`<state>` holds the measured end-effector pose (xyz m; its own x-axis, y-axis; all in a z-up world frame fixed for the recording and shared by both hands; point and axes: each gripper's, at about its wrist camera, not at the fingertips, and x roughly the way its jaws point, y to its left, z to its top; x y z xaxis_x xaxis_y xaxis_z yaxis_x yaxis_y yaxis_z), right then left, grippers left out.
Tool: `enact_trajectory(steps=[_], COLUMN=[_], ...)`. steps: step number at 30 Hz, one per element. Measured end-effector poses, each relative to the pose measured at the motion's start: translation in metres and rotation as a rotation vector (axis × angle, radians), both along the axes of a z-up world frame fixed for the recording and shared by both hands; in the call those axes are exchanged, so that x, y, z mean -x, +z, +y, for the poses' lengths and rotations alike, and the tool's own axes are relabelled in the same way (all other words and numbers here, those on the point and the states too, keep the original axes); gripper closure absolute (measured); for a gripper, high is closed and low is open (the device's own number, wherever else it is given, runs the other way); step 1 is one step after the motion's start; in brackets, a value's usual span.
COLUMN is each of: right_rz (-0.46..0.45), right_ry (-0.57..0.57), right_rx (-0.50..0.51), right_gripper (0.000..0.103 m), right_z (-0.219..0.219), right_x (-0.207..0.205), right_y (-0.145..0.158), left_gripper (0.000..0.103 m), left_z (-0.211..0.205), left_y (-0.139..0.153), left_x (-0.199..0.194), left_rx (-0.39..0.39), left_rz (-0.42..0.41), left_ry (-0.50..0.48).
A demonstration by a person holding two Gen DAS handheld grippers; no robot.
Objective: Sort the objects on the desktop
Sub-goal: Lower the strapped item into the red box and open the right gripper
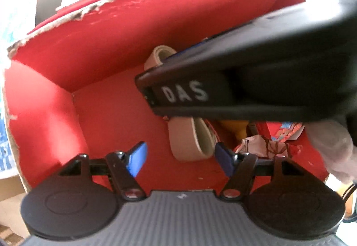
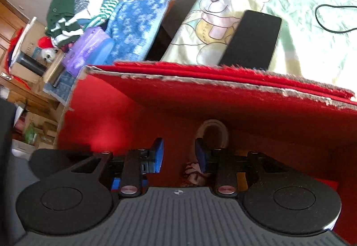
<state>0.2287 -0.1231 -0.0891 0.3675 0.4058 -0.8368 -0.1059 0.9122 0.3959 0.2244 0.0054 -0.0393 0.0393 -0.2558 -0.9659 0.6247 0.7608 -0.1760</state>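
Both claws over red box (image 1: pixel 116 49), likely drop-off bin for sorting. Left claw (image 1: pixel 180 160) open wide, blue pads holding nothing. Right claw (image 2: pixel 179 155) open too, empty, its black body labelled "DAS" crossing left view. Beige tape roll (image 1: pixel 189 141) already on box floor, smooth looped band, beside crumpled patterned wrapper (image 1: pixel 263 143). Box: red cardboard, torn fuzzy rim. Black phone (image 2: pixel 252 40) flat on bear-print bed sheet (image 2: pixel 312 29) outside box.

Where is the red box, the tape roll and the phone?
red box (image 1: pixel 116 49), left wrist view, inner back wall.
tape roll (image 1: pixel 189 143), left wrist view, outer band.
phone (image 2: pixel 252 38), right wrist view, dark screen.
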Motion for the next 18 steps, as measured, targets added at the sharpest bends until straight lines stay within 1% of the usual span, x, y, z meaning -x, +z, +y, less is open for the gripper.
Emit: enact_trajectory(steps=[1, 2, 4, 8, 12, 18], right_rz=[0.012, 0.042, 0.053, 0.07, 0.098, 0.048], right_ry=[0.005, 0.012, 0.014, 0.005, 0.004, -0.024], right_rx=[0.004, -0.004, -0.018, -0.034, -0.066, -0.067], right_gripper=[0.069, 0.069, 0.069, 0.069, 0.069, 0.069], right_z=[-0.001, -0.002, -0.005, -0.01, -0.014, -0.017], right_x=[0.001, 0.002, 0.005, 0.009, 0.011, 0.023], right_y=[0.0, -0.003, -0.004, -0.005, -0.007, 0.003], left_gripper=[0.035, 0.035, 0.035, 0.035, 0.035, 0.033], left_z=[0.001, 0.002, 0.003, 0.008, 0.02, 0.036], left_y=[0.001, 0.001, 0.0, -0.001, -0.001, 0.004], left_x=[0.001, 0.001, 0.001, 0.002, -0.006, -0.011], left_rx=[0.008, 0.018, 0.026, 0.026, 0.035, 0.049], left_rz=[-0.001, 0.008, 0.024, 0.026, 0.036, 0.006], left_ry=[-0.003, -0.005, -0.006, -0.005, 0.029, 0.086])
